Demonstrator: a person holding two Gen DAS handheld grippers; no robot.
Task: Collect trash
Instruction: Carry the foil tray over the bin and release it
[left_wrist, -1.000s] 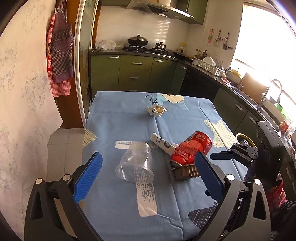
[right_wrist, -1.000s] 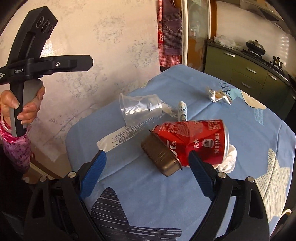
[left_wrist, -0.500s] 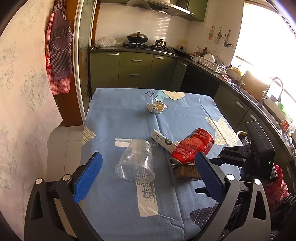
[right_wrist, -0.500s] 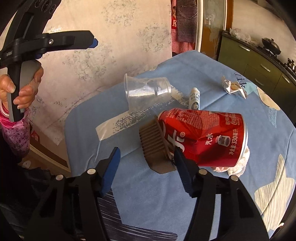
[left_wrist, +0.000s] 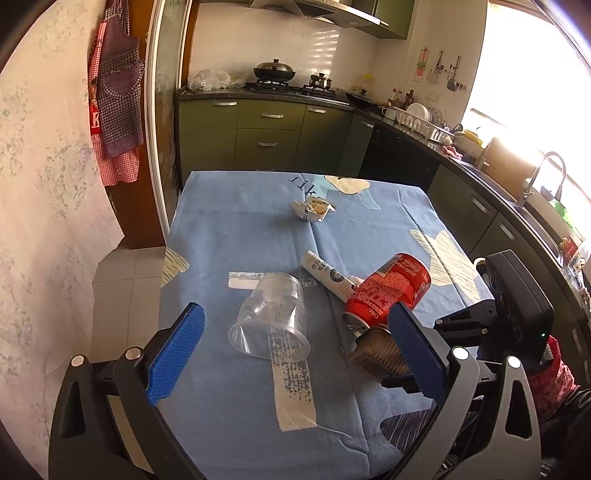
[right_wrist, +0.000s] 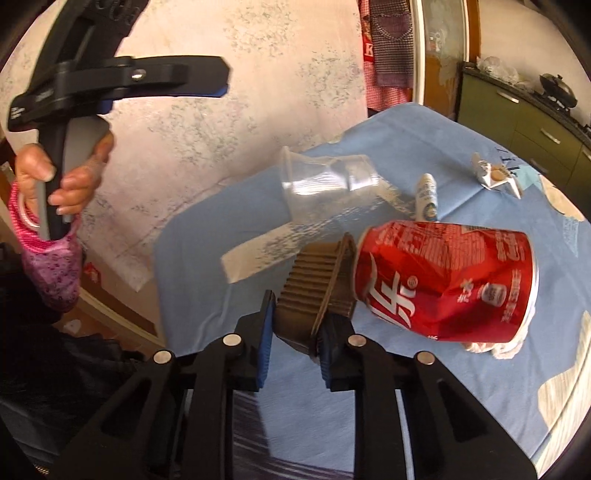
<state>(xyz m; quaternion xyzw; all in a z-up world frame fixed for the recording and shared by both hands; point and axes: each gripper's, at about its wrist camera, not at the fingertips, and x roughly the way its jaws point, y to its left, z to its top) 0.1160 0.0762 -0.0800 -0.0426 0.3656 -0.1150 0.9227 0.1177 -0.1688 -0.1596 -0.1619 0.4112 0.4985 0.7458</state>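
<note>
The fingers of the right gripper are closed on the brown ridged tray near the table's front edge, presumably for lifting; the left gripper is held wide open, empty.

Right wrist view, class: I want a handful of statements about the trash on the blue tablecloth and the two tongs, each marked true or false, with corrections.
1. The right tongs are shut on the brown ridged cup. True.
2. The clear plastic cup stands upright. False: it lies on its side.
3. The red can is dented and lies on its side. True.
4. The left tongs grip the clear cup. False: they are open, holding nothing.
5. The white tube lies beyond the can. True.
</note>
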